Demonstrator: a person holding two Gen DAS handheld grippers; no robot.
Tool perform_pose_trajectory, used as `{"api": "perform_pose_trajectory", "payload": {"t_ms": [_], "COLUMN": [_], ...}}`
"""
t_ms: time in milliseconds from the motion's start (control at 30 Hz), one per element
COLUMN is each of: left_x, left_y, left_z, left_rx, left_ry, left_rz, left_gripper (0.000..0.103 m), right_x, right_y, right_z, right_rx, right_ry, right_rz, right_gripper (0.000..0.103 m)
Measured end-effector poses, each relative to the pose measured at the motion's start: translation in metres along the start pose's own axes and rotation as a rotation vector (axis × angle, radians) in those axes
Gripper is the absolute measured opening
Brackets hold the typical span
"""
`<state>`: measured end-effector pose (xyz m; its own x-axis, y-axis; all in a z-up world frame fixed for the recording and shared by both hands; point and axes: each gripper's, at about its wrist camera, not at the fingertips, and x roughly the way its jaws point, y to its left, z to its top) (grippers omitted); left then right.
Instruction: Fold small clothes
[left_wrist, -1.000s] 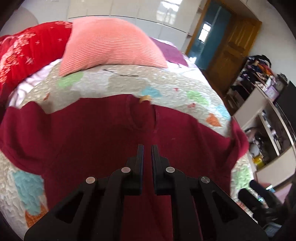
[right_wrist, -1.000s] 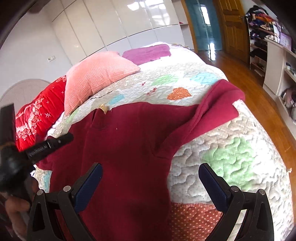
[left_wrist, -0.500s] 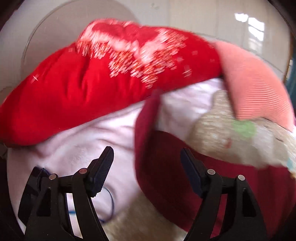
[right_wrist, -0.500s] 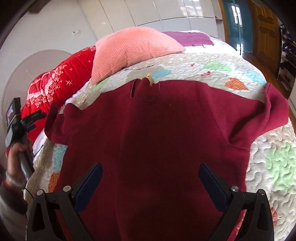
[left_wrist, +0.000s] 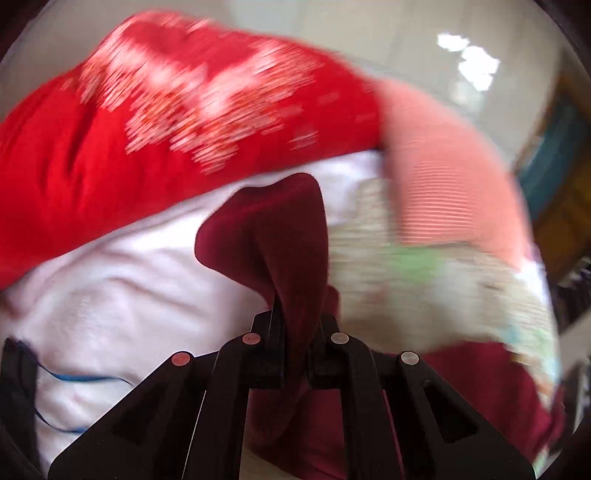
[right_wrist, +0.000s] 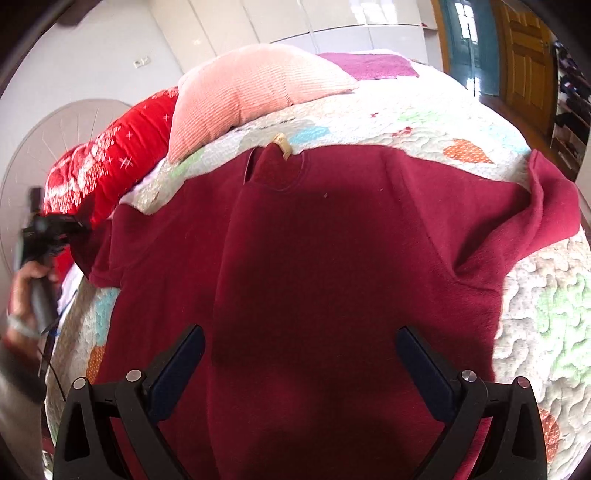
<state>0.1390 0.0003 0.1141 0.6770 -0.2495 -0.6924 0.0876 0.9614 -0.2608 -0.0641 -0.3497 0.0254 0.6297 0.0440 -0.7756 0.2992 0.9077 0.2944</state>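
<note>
A dark red shirt lies spread flat on the quilted bed, collar toward the pillows, sleeves out to both sides. My left gripper is shut on the shirt's left sleeve, which stands up in a fold between the jaws. From the right wrist view the left gripper sits at the far left by that sleeve end. My right gripper is open and empty, hovering over the shirt's lower middle.
A red patterned pillow and a pink ribbed pillow lie at the head of the bed. A white sheet shows beside the quilt. A wooden door and shelves stand at the right.
My left gripper swung from the shirt's middle to its left sleeve, opened, then shut on the sleeve and lifted it. My right gripper moved over the shirt's centre and stayed open.
</note>
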Motion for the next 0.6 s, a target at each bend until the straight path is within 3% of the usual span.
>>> {"api": "perform_pose_trajectory", "payload": {"t_ms": [133, 233, 300, 433, 567, 600], "left_x": [-0.051, -0.05, -0.036, 0.007, -0.013, -0.026], "left_y": [-0.096, -0.16, -0.191, -0.235, -0.233, -0.225], "left_z": [-0.039, -0.085, -0.114, -0.175, -0.189, -0.187], "left_rx": [0.136, 0.173, 0.194, 0.24, 0.323, 0.336], "left_ry": [-0.02, 0.057, 0.107, 0.333, 0.315, 0.304], "left_rz": [-0.231, -0.379, -0.411, -0.501, -0.455, -0.454], "left_gripper": [0.006, 0.006, 0.006, 0.006, 0.007, 0.013], "right_x": [-0.018, -0.032, -0.037, -0.04, -0.046, -0.046], "right_y": [-0.014, -0.029, -0.039, -0.063, -0.082, -0.086], "right_z": [0.002, 0.002, 0.002, 0.001, 0.003, 0.004], "right_rx": [0.052, 0.082, 0.096, 0.128, 0.179, 0.185], "right_ry": [-0.049, -0.07, -0.074, -0.053, -0.066, -0.072], "right_rz": [-0.01, -0.038, -0.064, -0.111, -0.098, -0.091], "right_gripper": [0.103, 0.103, 0.103, 0.103, 0.103, 0.103]}}
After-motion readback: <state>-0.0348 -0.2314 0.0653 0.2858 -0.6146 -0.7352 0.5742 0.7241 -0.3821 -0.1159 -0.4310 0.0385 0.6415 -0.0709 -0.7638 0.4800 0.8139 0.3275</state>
